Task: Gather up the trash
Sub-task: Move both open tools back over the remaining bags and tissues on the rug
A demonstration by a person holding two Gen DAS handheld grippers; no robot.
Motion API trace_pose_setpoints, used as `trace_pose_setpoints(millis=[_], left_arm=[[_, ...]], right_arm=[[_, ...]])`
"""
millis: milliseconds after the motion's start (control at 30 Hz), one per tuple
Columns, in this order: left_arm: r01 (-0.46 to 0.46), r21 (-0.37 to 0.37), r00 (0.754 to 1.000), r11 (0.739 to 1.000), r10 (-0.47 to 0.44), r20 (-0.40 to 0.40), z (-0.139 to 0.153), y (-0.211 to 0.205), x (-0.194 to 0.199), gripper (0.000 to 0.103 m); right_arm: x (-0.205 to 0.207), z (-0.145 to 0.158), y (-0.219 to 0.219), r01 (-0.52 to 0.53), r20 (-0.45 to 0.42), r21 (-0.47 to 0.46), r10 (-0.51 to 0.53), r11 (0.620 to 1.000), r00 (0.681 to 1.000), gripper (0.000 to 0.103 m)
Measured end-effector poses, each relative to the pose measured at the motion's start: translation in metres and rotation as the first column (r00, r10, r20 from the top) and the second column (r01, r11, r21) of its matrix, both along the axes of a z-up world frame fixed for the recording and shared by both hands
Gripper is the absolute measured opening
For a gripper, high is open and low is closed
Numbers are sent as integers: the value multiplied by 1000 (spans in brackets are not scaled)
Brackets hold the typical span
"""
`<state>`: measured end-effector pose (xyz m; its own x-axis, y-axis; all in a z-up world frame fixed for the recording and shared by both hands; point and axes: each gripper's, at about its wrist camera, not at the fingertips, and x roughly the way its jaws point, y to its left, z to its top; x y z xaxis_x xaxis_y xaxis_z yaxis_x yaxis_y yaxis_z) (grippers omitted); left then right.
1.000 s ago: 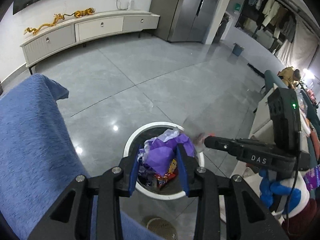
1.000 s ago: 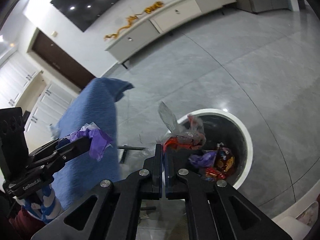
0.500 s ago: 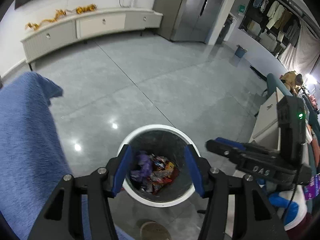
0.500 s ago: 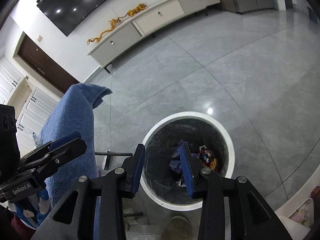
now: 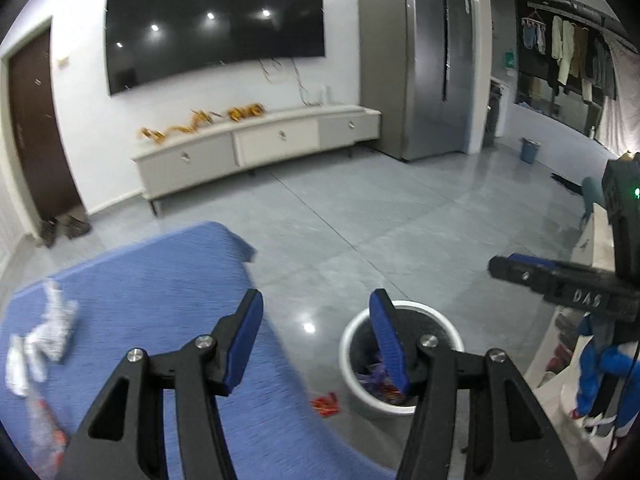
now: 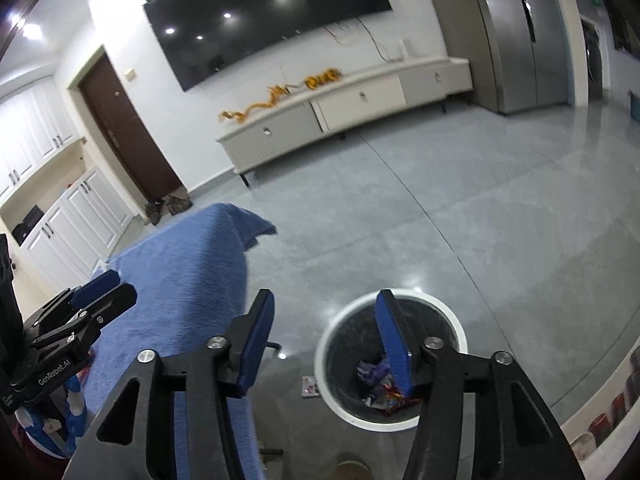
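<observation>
A white round trash bin [image 5: 352, 364] stands on the grey floor, with purple and red wrappers [image 6: 380, 384] inside; it also shows in the right wrist view [image 6: 332, 340]. My left gripper [image 5: 316, 340] is open and empty, above the edge of the blue-covered table [image 5: 152, 280]. My right gripper [image 6: 324, 340] is open and empty, above the bin's left rim. White crumpled wrappers [image 5: 44, 336] lie on the blue cloth at the left. A red wrapper [image 5: 326, 404] lies on the floor beside the bin. A small white wrapper [image 6: 309, 386] lies on the floor by the bin.
A long white TV cabinet [image 5: 256, 148] stands along the far wall under a black TV [image 5: 216, 24]. A steel fridge [image 5: 424, 60] is at the back right. A white counter edge [image 6: 600, 420] runs at the right.
Both grippers let go of their trash over the bin, opened, then lifted and tilted up from it. The purple and red wrappers now lie in the bin.
</observation>
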<state>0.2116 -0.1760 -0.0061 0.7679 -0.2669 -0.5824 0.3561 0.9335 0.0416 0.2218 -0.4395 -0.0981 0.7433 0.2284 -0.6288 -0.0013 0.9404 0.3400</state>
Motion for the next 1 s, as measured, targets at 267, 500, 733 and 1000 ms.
trace_pose_setpoints(millis=[267, 500, 733, 1000], left_arm=[[-99, 26, 990, 995, 96, 104, 25, 64, -42, 54], [-165, 2, 978, 986, 164, 126, 35, 123, -66, 54], [-228, -29, 968, 973, 229, 105, 30, 180, -72, 54], [-326, -49, 941, 944, 329, 85, 12, 249, -75, 70]], right_arm=[[-26, 41, 50, -59, 72, -18, 61, 998, 996, 55], [-35, 69, 102, -126, 106, -50, 131, 991, 986, 56], [-36, 90, 160, -205, 121, -71, 213, 976, 970, 59], [-23, 99, 215, -289, 127, -79, 297, 954, 946, 65]])
